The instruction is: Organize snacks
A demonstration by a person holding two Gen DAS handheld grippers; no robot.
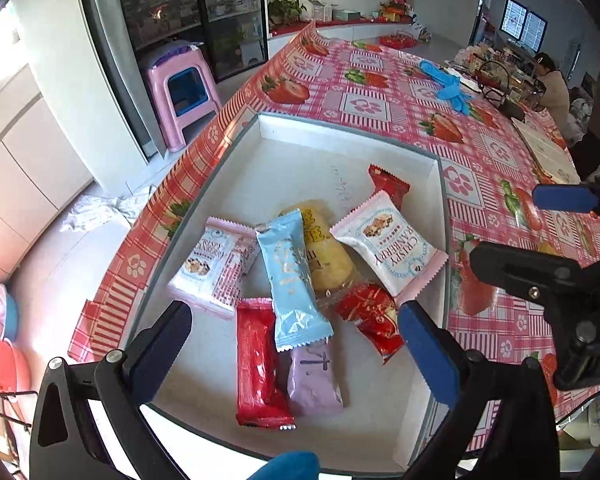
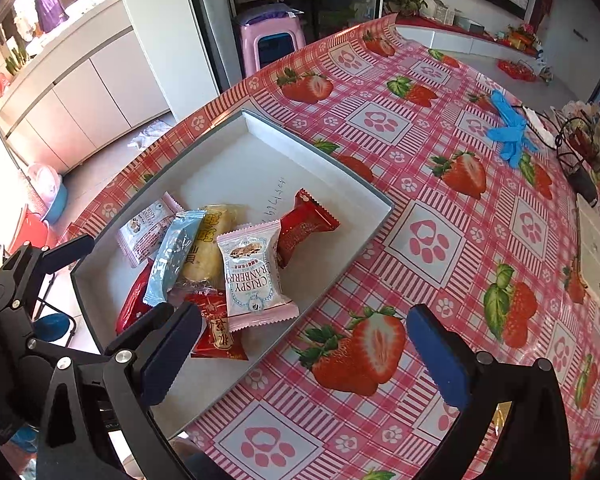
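A: Where are the snacks?

B: They all lie in the white box (image 1: 340, 128) on the counter (image 2: 440, 240), which has a red cloth with strawberries. I see two pink-and-white cranberry packs (image 1: 388, 244), a light blue bar (image 1: 292, 284), a yellow pack (image 1: 328, 252) under it, a long red bar (image 1: 260, 364), a lilac pack (image 1: 314, 380) and two more red packs (image 1: 370, 320). They overlap each other in a loose heap.

A: And the left gripper (image 1: 296, 350)?

B: It is above the near part of the box. Its jaws are spread wide and nothing is between them.

A: The right gripper (image 2: 304, 354)?

B: Its jaws are spread wide too, and empty. One finger is over the box edge, the other over the cloth beside the box.

A: Anything else on the counter?

B: A blue glove (image 2: 508, 132) lies far from the box.
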